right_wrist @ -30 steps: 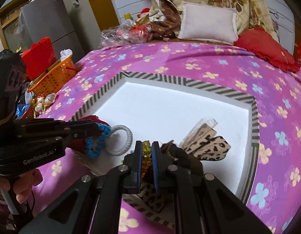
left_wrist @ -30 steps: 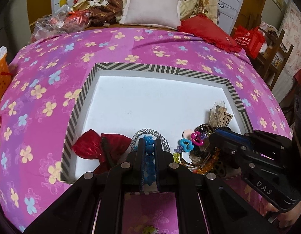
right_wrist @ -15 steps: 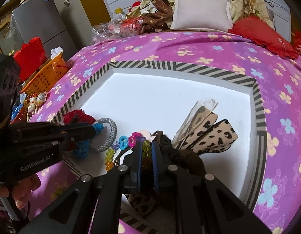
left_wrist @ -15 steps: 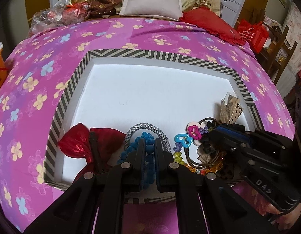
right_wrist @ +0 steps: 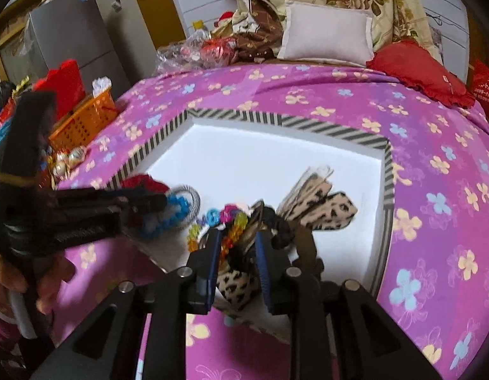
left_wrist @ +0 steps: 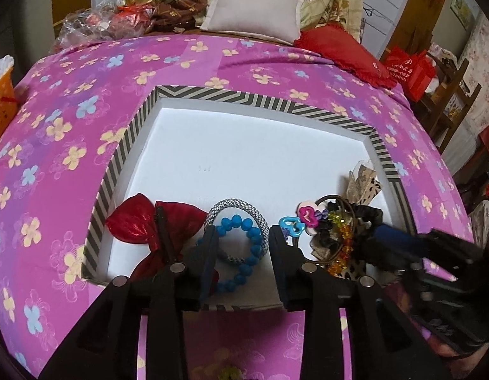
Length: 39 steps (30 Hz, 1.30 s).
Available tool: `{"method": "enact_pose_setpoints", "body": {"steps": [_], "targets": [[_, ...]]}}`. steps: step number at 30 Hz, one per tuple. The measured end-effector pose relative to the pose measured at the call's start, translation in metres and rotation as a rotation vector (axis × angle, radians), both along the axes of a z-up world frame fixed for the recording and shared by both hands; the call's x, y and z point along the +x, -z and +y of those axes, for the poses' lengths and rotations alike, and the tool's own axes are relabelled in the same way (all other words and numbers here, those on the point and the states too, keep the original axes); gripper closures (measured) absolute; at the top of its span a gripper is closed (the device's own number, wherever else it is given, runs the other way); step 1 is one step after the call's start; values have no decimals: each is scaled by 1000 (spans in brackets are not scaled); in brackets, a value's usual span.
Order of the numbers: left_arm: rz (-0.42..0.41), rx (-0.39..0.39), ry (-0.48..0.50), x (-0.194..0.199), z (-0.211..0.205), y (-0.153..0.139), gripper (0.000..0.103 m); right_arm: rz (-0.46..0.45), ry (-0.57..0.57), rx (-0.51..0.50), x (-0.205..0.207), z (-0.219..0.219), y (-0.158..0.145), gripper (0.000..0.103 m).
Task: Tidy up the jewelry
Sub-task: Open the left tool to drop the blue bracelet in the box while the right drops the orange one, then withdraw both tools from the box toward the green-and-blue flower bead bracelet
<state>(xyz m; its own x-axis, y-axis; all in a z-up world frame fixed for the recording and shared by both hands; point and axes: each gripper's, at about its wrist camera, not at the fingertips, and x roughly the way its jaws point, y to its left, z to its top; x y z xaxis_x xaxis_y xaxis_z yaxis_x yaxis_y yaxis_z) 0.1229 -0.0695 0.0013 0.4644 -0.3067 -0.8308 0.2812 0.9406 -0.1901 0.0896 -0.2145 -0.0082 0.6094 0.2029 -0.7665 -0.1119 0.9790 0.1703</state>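
Observation:
A white tray with a striped rim (left_wrist: 231, 95) (right_wrist: 234, 115) lies on the bed. My left gripper (left_wrist: 241, 237) is open over the tray's near edge; a blue bead bracelet (left_wrist: 244, 253) lies loose between its jaws, over a silver mesh bangle (left_wrist: 234, 204). A red bow (left_wrist: 139, 224) lies to the left. My right gripper (right_wrist: 236, 247) is open over a yellow-orange bead bracelet (right_wrist: 231, 237) (left_wrist: 342, 240) on a pile of dark hair ties. Leopard-print clips (right_wrist: 326, 205) lie behind it. Coloured plastic links (left_wrist: 303, 218) lie between the piles.
A pink flowered bedspread (left_wrist: 70, 145) surrounds the tray. An orange basket (right_wrist: 82, 123) stands at the left, with pillows (left_wrist: 254, 15) and a red cushion (left_wrist: 342, 50) at the back. The tray's far half is bare white.
Both grippers have opened. The blue bracelet dropped from the left one and the yellow-orange bracelet from the right one; both now lie in the tray.

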Motion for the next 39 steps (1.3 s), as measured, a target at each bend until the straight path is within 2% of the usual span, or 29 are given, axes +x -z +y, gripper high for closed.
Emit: {"method": "enact_pose_setpoints", "body": {"steps": [3,8,13,19,24,31,39], "targets": [[-5,-2,-6,-4,3,-4,80,33,14,0,5,-2,13,80],[-28,26,-13,-13,7,-9,80,30,21,-13,5,0,13,79],[-45,40,-24,-22,11,-13,80,-12,26,-13,-12,2,-5,58],[-41,37,-36,-36,19,-14,80,-51,-21,-28,-39,17,-27,56],[-51,37,-38,-53,29,-19,80,-65,-70,-38,-62,36,-33,54],[-48,33,-60,-77,56,-21,80,-21,-109,-41,-88,50,-20,54],[1,50,-70,-101,75,0,80,28,-163,-25,-103,70,2,54]]}}
